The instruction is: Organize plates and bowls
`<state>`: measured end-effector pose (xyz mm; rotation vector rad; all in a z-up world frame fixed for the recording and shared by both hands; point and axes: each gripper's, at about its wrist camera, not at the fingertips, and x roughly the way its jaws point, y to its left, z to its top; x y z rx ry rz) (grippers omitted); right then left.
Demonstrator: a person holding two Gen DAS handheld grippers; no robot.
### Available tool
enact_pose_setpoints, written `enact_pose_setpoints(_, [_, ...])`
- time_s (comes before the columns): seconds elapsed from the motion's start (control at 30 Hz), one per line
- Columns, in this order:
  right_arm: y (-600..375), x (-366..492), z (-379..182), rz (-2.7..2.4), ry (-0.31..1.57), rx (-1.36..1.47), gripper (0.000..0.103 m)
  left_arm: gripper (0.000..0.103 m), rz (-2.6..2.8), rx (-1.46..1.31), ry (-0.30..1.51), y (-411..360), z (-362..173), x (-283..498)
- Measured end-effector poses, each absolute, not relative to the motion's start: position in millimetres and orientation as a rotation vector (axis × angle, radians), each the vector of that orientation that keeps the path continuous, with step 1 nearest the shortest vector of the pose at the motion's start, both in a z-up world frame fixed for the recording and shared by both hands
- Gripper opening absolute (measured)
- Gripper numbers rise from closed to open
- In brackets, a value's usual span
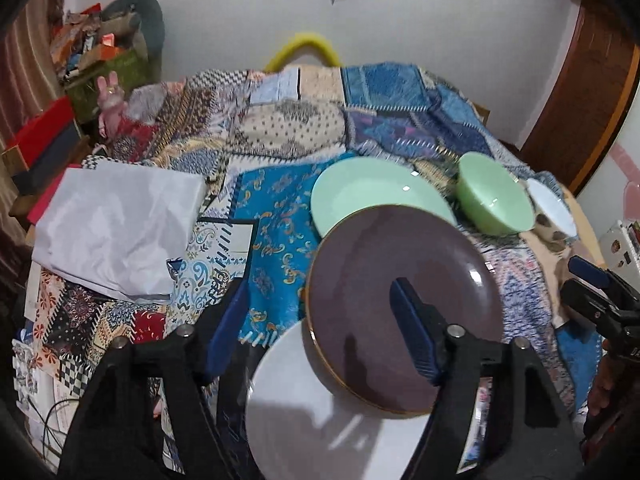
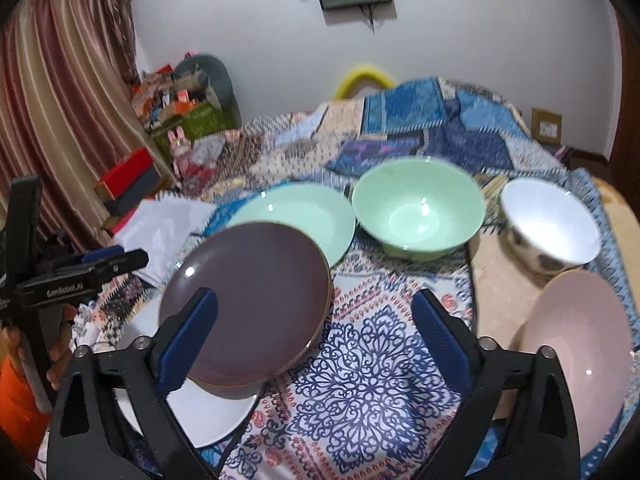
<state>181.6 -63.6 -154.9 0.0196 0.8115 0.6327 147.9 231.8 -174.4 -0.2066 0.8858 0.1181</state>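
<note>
A brown plate lies tilted, its near edge on a white plate and its far edge over a mint green plate. A mint green bowl, a white patterned bowl and a pink bowl stand to the right. My left gripper is open above the brown and white plates. My right gripper is open and empty over the cloth, its left finger over the brown plate; it also shows in the left wrist view.
Everything lies on a patchwork cloth over a table. A white paper bag lies at the left. Boxes and clutter are stacked at the far left by a curtain. A wall is behind.
</note>
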Motion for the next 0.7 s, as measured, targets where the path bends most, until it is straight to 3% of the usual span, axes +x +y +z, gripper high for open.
enact_pose_setpoints(0.13, [-54,190,-173,0.626,0.859,-0.015,0.080,0.062,0.094,-0.208,0.914,237,-191,162])
enact_pose_setpoints(0.3, [-50,202,-193,0.629,0.929,-0.014,0.063,0.045,0.070,-0.224,0.971,241,-212,176])
enact_pose_setpoints(0.47, [-44,206,-204,0.654,0.982,-0.009,0.046,0.041,0.046,-0.256,0.990,244,-222,184])
enact_pose_setpoints(0.7, [-36,207,-208,0.680,1.006,-0.030,0.038,0.033,0.005,-0.266,1.021,242,-231,190])
